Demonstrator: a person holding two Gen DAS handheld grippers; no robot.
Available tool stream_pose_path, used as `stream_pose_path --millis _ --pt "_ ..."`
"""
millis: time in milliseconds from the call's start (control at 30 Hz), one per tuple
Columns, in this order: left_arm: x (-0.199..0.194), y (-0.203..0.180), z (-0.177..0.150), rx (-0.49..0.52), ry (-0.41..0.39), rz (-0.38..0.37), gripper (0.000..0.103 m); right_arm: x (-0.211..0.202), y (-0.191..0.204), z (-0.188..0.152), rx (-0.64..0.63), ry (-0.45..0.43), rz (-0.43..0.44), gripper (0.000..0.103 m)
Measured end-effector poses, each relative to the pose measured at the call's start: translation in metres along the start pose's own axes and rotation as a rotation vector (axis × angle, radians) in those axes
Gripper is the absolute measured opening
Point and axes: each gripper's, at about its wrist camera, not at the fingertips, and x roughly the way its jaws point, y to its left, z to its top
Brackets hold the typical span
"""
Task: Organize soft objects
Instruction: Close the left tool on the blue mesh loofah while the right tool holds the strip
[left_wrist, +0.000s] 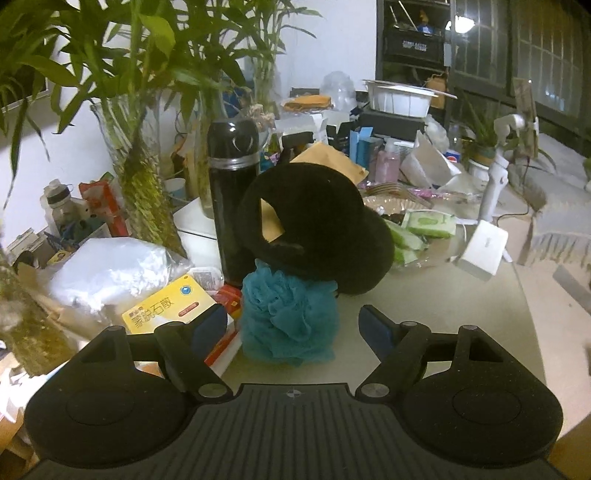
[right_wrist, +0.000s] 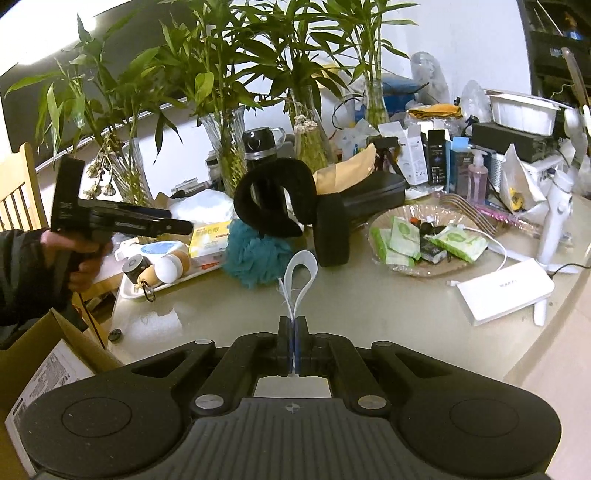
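My left gripper has its jaws spread wide around nothing, the teal bath pouf sitting on the table at twelve o'clock between them. My right gripper is clamped tight on a white loop strap, with the black earmuffs beyond at twelve o'clock, resting on the pouf.

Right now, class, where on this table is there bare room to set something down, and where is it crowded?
Bare tabletop lies between the blue pouf, glass dish and white box, up to the near edge. The back is crowded: vases, black flask, boxes and earmuffs.
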Motion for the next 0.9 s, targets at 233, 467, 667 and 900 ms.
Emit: stream_pose_path --millis 233,467,667,900 --pt "0.029 0.002 0.000 0.030 0.001 0.015 0.062 0.006 -0.004 -0.004 0.014 0.017 0.000 0.004" --pt "0.062 0.004 0.000 0.055 0.007 0.020 0.053 0.008 -0.007 -0.008 0.019 0.027 -0.003 0.004" --pt "0.082 0.003 0.002 0.052 0.009 0.009 0.051 0.010 -0.012 -0.013 0.038 0.038 -0.004 0.004" --pt "0.100 0.007 0.002 0.026 0.030 0.014 0.041 0.011 -0.014 -0.018 0.050 0.045 -0.001 0.004"
